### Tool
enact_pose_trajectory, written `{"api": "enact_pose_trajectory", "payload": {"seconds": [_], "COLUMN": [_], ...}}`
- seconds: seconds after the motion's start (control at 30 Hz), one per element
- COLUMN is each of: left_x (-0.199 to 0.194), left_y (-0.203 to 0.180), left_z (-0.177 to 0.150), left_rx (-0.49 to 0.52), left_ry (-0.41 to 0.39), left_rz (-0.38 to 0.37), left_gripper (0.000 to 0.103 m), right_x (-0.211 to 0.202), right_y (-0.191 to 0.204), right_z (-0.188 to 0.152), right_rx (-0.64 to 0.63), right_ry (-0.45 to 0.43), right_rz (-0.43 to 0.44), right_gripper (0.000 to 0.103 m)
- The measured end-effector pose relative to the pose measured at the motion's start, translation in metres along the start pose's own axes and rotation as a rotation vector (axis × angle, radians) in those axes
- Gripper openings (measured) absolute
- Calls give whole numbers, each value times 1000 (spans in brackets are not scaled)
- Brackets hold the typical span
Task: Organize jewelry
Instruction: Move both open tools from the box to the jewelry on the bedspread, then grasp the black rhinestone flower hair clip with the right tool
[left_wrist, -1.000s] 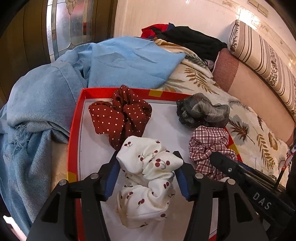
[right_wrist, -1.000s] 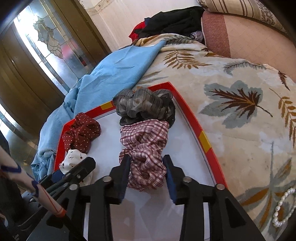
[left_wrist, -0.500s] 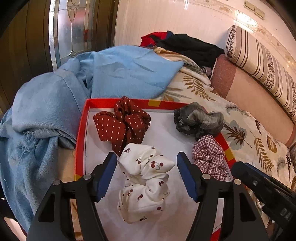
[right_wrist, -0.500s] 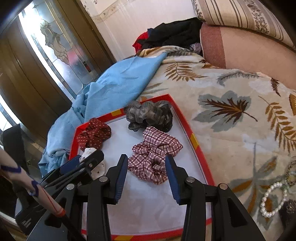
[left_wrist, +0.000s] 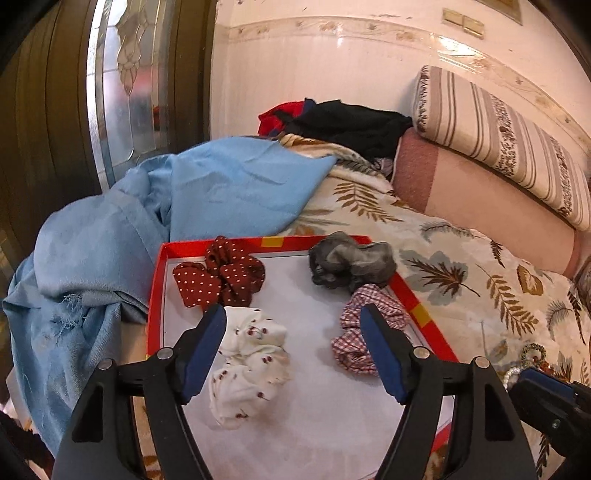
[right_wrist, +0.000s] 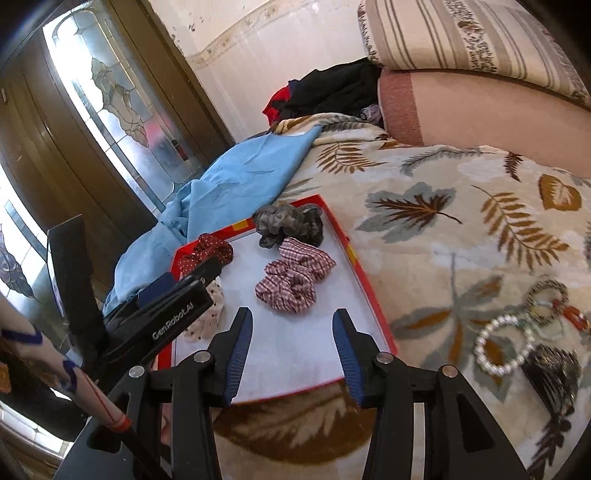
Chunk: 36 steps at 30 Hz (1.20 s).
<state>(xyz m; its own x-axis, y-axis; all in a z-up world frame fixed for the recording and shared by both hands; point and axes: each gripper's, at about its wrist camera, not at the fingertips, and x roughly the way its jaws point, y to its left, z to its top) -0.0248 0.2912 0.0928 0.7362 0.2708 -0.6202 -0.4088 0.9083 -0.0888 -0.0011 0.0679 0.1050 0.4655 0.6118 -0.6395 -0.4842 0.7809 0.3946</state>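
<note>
Change since earlier: both grippers have let go of their scrunchies and pulled back, so more of the red-rimmed tray (left_wrist: 157, 295) shows in both wrist views.
Left gripper (left_wrist: 293, 325): jaws spread wide, holding nothing, raised above the near part of the tray.
Right gripper (right_wrist: 291, 325): jaws apart and empty, above the tray's near edge.
White cherry scrunchie (left_wrist: 251, 354): lies on the tray's white floor, near the left rim, by the left gripper's left finger.
Plaid scrunchie (right_wrist: 295, 277): rests on the tray towards the right rim, just in front of the grey one.
Red dotted scrunchie (left_wrist: 221, 275): sits in the far left corner of the tray.
Grey scrunchie (left_wrist: 351, 262): sits in the far right corner, touching the rim.
Pearl bracelet (right_wrist: 502, 343): lies on the leaf-print blanket (right_wrist: 424, 221), right of the tray, among other beaded pieces.
Blue cloth (left_wrist: 155, 206): bunched against the tray's far left side.
</note>
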Motion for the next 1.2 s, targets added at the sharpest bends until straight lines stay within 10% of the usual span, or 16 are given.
{"api": "enact_pose_trajectory", "payload": {"seconds": [1.2], "left_x": [-70], "left_y": [-156], "left_z": [-109], "left_rx": [333], "left_ry": [35], "left_rz": [-151], "left_gripper": [78], "right_x": [-163], "right_y": [-165], "right_z": [-91], "right_rx": [286], "right_ry": [-144], "right_rz": [-149], "right_gripper": [50]}}
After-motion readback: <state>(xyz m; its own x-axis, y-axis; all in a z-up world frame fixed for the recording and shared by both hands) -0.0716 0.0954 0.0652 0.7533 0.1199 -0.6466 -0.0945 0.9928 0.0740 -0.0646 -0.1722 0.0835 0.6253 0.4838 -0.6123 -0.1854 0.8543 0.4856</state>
